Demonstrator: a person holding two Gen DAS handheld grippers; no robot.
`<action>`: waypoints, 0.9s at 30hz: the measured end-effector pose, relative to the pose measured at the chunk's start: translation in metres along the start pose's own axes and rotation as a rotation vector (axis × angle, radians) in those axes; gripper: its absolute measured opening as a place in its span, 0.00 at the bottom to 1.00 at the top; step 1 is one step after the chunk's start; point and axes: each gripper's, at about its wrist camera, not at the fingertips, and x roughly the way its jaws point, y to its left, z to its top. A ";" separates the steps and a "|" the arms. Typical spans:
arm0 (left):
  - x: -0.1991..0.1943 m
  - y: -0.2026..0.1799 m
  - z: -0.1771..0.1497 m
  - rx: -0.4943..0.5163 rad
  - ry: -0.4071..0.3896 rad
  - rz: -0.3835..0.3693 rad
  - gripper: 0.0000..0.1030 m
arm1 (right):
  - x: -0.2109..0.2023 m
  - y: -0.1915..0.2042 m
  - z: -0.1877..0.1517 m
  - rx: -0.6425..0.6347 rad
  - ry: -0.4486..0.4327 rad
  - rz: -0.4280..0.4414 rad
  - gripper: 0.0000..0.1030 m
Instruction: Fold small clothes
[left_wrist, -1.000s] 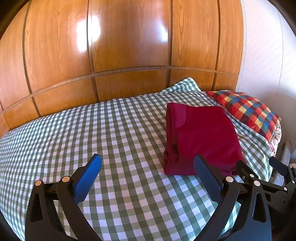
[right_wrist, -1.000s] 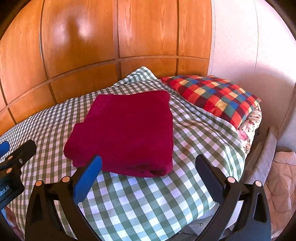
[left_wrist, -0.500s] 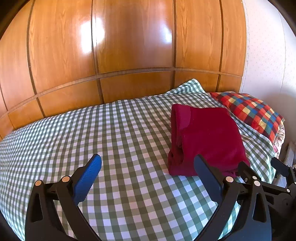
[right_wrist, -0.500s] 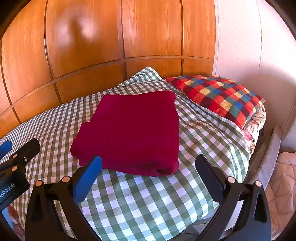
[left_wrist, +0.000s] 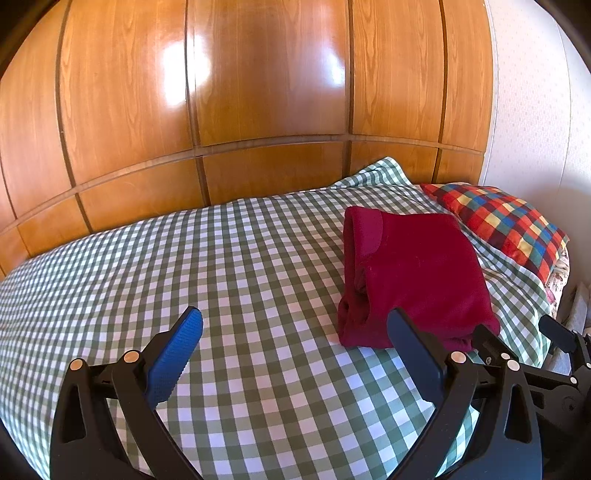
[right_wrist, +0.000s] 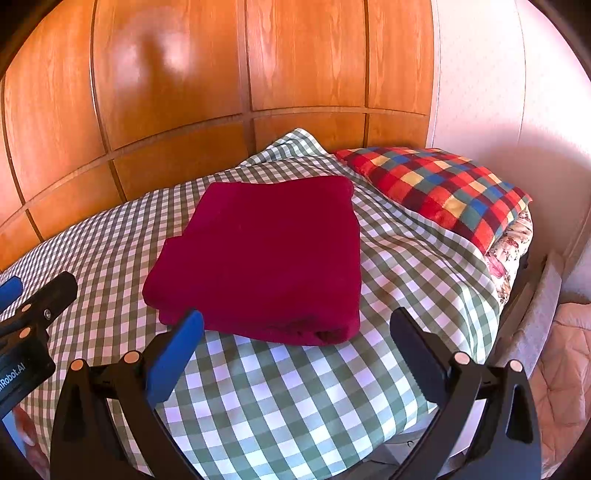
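Right wrist view, folded red garment (right_wrist: 266, 254) just ahead of right claw (right_wrist: 295, 343), fingers apart, empty

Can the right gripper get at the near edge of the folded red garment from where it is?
Probably yes: the right gripper is open, the folded red garment lies just ahead, and only bare checked sheet lies between.

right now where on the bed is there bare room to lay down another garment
Widest bare patch: checked sheet between the wood panelling and the folded red garment. A narrower strip lies in front of the garment. Crowded beside the plaid pillow.
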 end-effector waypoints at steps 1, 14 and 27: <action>0.000 0.001 0.000 -0.001 0.000 -0.001 0.96 | 0.000 0.000 0.000 0.001 0.000 -0.001 0.98; -0.006 0.005 0.000 -0.005 -0.011 0.004 0.96 | -0.002 0.002 0.000 -0.007 -0.002 0.001 0.98; -0.009 0.006 0.001 -0.007 -0.019 0.009 0.96 | -0.002 0.003 0.000 -0.005 0.001 0.003 0.98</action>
